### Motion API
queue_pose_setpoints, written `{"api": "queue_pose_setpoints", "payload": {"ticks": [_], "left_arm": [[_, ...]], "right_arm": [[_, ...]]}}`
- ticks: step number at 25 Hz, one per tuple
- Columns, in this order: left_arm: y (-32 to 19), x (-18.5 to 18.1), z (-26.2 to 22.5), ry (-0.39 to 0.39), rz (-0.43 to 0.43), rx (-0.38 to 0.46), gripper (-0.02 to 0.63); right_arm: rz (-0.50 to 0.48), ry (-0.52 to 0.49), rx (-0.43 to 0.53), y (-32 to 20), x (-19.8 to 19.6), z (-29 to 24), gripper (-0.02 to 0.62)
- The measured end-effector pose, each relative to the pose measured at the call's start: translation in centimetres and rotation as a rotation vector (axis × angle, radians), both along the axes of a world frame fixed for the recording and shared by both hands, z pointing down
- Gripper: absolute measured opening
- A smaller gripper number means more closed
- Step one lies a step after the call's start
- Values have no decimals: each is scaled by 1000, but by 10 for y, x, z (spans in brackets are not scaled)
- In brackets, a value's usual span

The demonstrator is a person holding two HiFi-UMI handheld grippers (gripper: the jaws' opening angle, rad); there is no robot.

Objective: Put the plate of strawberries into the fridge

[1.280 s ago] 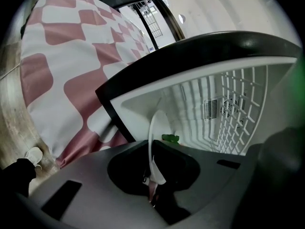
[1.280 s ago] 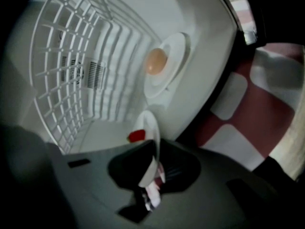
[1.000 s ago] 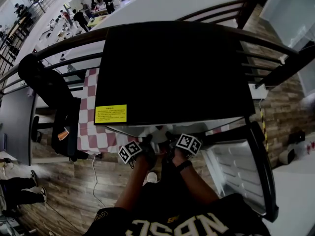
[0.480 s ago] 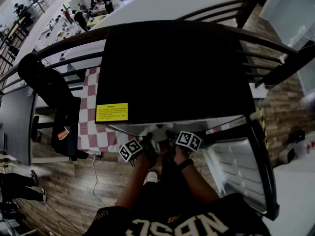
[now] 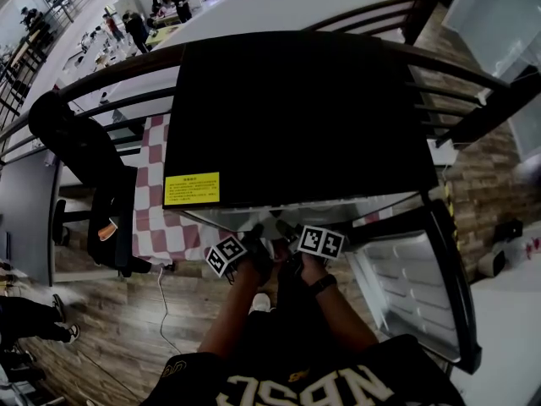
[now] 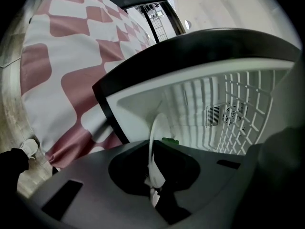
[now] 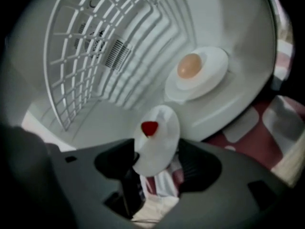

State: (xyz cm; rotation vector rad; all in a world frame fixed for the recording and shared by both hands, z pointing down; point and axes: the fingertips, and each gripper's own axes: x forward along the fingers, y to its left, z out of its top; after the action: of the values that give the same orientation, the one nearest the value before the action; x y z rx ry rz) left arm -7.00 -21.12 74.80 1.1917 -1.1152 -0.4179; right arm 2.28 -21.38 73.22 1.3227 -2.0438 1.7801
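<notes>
A small white plate [image 7: 157, 149] carries one red strawberry [image 7: 149, 127] at the mouth of the open black fridge [image 5: 296, 117]. In the left gripper view the plate [image 6: 152, 142] shows edge-on with a green leaf [image 6: 170, 140] behind its rim. My left gripper [image 6: 155, 185] is shut on the plate's rim. My right gripper [image 7: 159, 163] has just been opening; the plate lies between its wide jaws, and the pads do not press on it. Both grippers, left [image 5: 254, 245] and right [image 5: 287, 231], sit side by side under the fridge's front edge.
Inside the white fridge lies another plate with an egg-like thing [image 7: 190, 66], and a wire rack [image 7: 81, 46] stands along one side. The fridge door [image 5: 414, 294] hangs open at the right. A red-checked cloth [image 6: 71, 56] covers the table beside the fridge. A black chair [image 5: 76, 150] stands at the left.
The right gripper's marker cube has rolled a little and shifted slightly up and left. The left gripper has kept its place at the fridge opening.
</notes>
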Motion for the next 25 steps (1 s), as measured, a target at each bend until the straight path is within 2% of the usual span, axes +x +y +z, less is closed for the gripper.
{"api": "queue_pose_setpoints", "payload": {"ticks": [3, 6, 11, 14, 20, 25], "left_arm": [[0, -1, 0, -8, -7, 2, 34], [0, 1, 1, -2, -10, -2, 34], [2, 2, 4, 5, -12, -9, 35], [3, 4, 3, 11, -8, -9, 35], [2, 3, 2, 12, -8, -13, 35], [2, 4, 2, 7, -1, -13, 35]], "right_arm": [[0, 24, 10, 8, 9, -2, 282], [11, 5, 13, 22, 14, -3, 282], [59, -182, -18, 49, 5, 0, 278], [99, -267, -63, 60, -2, 6, 253], [108, -338, -88, 60, -20, 11, 147], [86, -408, -90, 52, -36, 9, 132]]}}
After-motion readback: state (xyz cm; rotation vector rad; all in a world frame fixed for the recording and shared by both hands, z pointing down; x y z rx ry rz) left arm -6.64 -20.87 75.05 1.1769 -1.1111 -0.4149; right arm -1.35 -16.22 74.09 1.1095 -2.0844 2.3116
